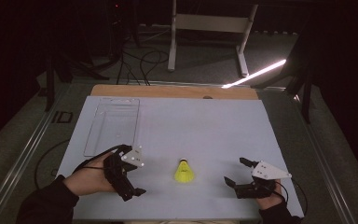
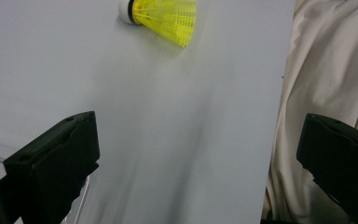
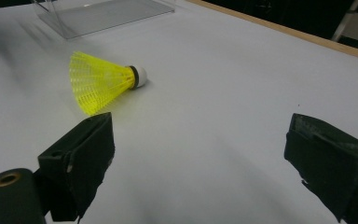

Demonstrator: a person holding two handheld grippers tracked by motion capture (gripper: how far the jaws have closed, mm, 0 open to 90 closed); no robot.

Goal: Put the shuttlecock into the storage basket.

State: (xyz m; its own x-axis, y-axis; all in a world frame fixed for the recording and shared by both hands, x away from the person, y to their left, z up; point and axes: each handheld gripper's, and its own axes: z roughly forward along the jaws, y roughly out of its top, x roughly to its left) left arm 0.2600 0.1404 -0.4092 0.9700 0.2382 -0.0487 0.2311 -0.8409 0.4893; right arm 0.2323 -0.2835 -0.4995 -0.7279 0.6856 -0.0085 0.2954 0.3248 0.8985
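Lying on its side near the front edge of the table [image 1: 177, 116], a yellow shuttlecock [image 1: 184, 171] rests between two hand-held tools, its white cork pointing toward the far edge. The left tool [image 1: 137, 175] hovers near the front-left corner with jaws spread wide, gripping nothing. The right tool [image 1: 237, 171], near the front-right corner, is likewise released and empty. A clear plastic tray [image 1: 112, 125] sits by the far-left corner, just beyond the left hand [image 1: 91, 177].
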